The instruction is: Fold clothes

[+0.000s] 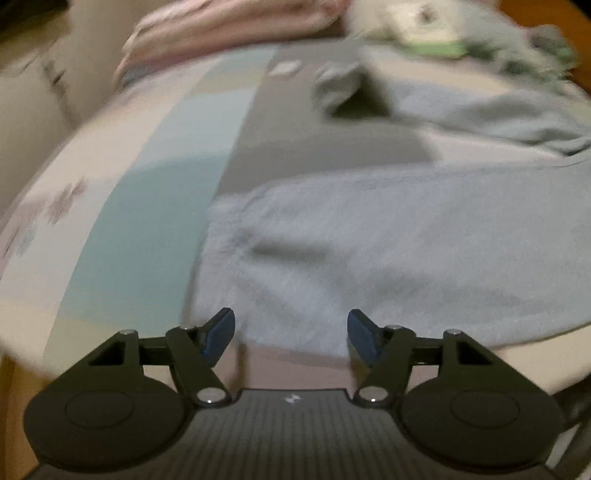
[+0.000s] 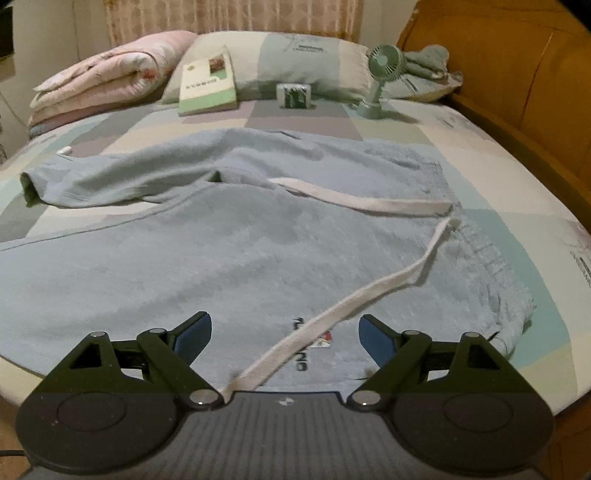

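Both my left gripper [image 1: 291,332] and right gripper [image 2: 285,338] gape empty over the blue trousers [image 2: 236,258]; bare bedsheet [image 1: 122,221] borders their left edge.

Both views were wrist fisheyes, each looking forward and steeply down along its own gripper fingers from the foot side of a bed [image 2: 517,192]. The left wrist view sat low and close over the near left part of blue trousers [image 1: 369,240], facing across the sheet toward a pink quilt [image 1: 221,22]; it was heavily motion-blurred. The right wrist view was sharp, set a little farther back, facing the pillow [image 2: 295,55], book [image 2: 208,79], small fan [image 2: 384,66] and wooden headboard [image 2: 498,74]. Shared between them: the trousers [image 2: 221,258], patchwork sheet and quilt [image 2: 103,77]. Edges bent strongly in both.
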A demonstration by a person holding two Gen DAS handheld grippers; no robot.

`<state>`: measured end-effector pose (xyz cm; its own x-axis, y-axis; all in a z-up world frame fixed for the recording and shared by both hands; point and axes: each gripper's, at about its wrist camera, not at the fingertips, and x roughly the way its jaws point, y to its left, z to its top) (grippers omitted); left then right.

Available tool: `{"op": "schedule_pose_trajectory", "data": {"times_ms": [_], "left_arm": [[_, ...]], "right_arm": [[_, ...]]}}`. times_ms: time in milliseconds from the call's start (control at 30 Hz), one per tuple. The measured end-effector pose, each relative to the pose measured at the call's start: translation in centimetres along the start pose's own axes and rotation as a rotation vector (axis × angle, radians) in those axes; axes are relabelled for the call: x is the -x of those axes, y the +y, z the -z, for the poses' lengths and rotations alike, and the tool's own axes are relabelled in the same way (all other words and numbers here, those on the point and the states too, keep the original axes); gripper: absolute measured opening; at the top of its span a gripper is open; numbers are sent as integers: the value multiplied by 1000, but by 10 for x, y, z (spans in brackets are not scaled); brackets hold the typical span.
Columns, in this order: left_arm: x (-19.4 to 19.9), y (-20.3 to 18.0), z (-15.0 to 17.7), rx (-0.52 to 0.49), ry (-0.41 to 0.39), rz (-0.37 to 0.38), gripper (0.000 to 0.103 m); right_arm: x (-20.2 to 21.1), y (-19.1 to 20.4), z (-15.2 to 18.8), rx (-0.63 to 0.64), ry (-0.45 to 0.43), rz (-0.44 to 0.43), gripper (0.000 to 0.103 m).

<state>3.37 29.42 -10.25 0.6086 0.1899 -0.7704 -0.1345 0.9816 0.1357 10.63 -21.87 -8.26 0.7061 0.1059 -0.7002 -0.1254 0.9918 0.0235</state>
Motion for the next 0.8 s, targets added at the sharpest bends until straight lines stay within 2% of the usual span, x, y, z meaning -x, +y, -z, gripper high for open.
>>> {"op": "schedule_pose_trajectory", "data": {"times_ms": [133, 233, 333, 433, 533, 633, 700, 733, 800], "left_arm": [[-17, -20, -16, -68, -48, 76, 72], [-40, -11, -17, -8, -16, 110, 72], [-42, 10, -5, 86, 20, 98, 74], [-34, 24, 1, 130, 59, 42, 74], [-23, 14, -6, 82, 29, 21, 67], [-9, -6, -18, 19, -49, 28, 69], [-2, -21, -31, -13, -113, 77, 72], [-4, -28, -37, -35, -109, 95, 73], [-19, -43, -46, -82, -53, 104, 73]], "right_arm": [[8, 9, 0, 8, -30, -37, 93], [10, 14, 2, 17, -34, -54, 93], [9, 14, 4, 10, -33, -52, 93], [7, 9, 5, -22, -31, -57, 94], [3, 8, 8, -45, -18, -65, 94], [3, 10, 10, -50, -14, -70, 94], [5, 12, 10, -44, -15, -71, 94], [6, 13, 10, -42, -18, -72, 94], [9, 14, 10, -38, -24, -71, 94]]}}
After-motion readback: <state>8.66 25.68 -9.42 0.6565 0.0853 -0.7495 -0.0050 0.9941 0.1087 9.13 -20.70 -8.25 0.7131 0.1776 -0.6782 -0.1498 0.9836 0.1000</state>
